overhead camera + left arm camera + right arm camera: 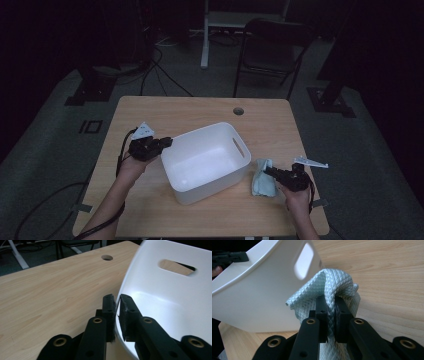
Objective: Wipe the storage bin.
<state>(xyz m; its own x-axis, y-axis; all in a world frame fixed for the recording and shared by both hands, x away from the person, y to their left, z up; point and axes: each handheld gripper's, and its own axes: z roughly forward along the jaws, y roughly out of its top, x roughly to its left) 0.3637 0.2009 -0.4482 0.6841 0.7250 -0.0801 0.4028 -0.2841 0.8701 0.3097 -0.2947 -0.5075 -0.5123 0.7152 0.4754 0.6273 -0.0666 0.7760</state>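
One white bin [206, 162] sits mid-table [200, 107]. The left gripper [116, 315] pinches its rim at nine o'clock. At three o'clock, the right gripper [331, 315] clamps one pale blue cloth [329, 286] beside the bin.

bin [206, 160]: white | cloth [337, 282]: pale blue-green, diamond weave | table [150, 112]: light wood grain

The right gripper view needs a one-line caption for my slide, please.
Right gripper pinching a pale blue cloth beside the white bin.
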